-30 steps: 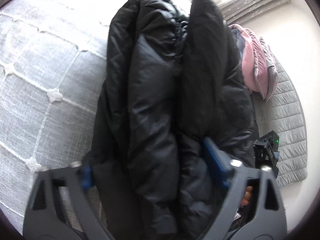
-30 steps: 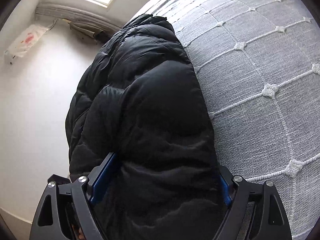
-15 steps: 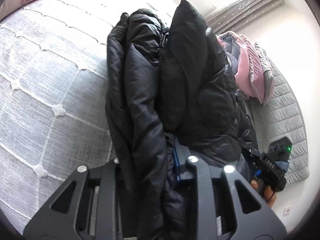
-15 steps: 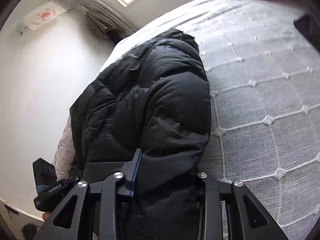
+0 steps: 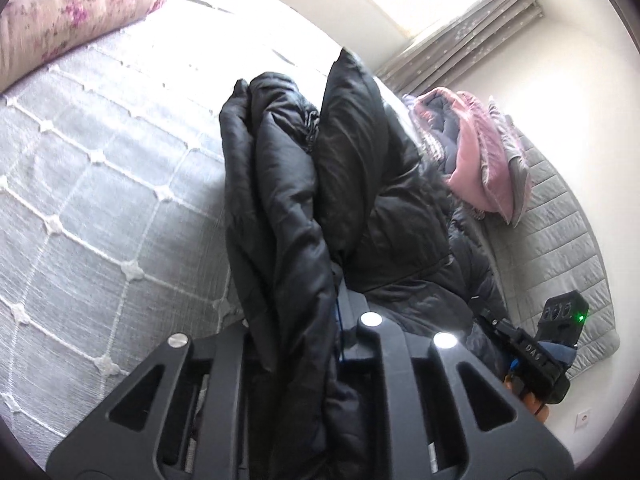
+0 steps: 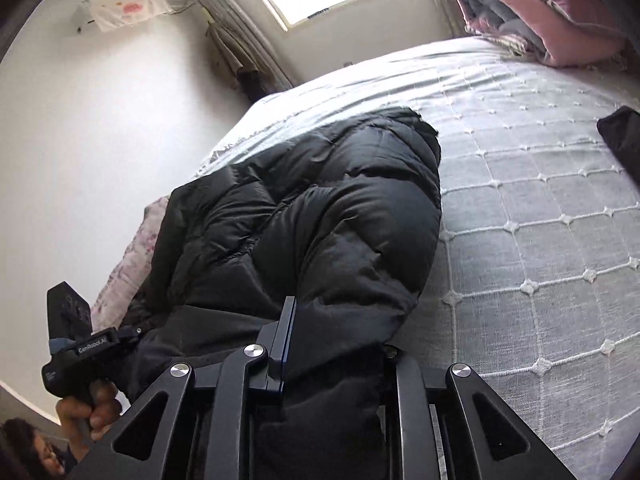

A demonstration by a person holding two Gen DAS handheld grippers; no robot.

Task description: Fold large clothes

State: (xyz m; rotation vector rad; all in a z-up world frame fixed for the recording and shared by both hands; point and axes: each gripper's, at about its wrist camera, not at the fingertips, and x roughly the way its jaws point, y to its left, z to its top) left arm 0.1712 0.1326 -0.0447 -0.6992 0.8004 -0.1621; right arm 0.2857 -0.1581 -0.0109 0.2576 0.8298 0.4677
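The black puffer jacket (image 5: 352, 208) lay bunched lengthwise on the grey quilted bedspread (image 5: 100, 208), along the side of the bed nearest the white wall; its near end was lifted off the bedspread into both grippers. The left gripper (image 5: 304, 320) had just been closing, and its fingers were pinched on a thick fold of the jacket's near edge, the fabric squeezed between them and spilling over the gripper body; a blue pad edge showed just beside the fold. The right gripper (image 6: 332, 344) had likewise just been closing; its fingers clamped a puffy lobe of the same jacket, the blue-edged finger (image 6: 286, 332) pressed into the padding on one side, the other finger mostly buried under the cloth.

Seen from the left wrist, the right gripper's body sat just beyond the jacket's far side, low against the bed's edge, a green light on it; seen from the right wrist, the left gripper's handle sat beside the jacket toward the wall, a hand (image 6: 90, 412) wrapped around it.

Beyond the jacket, near the window end of the bed, a pink and grey folded blanket (image 5: 476, 160) rested on the bedspread, apart from the jacket; a floral pillow (image 5: 68, 12) lay well apart from the jacket at the bed's head.
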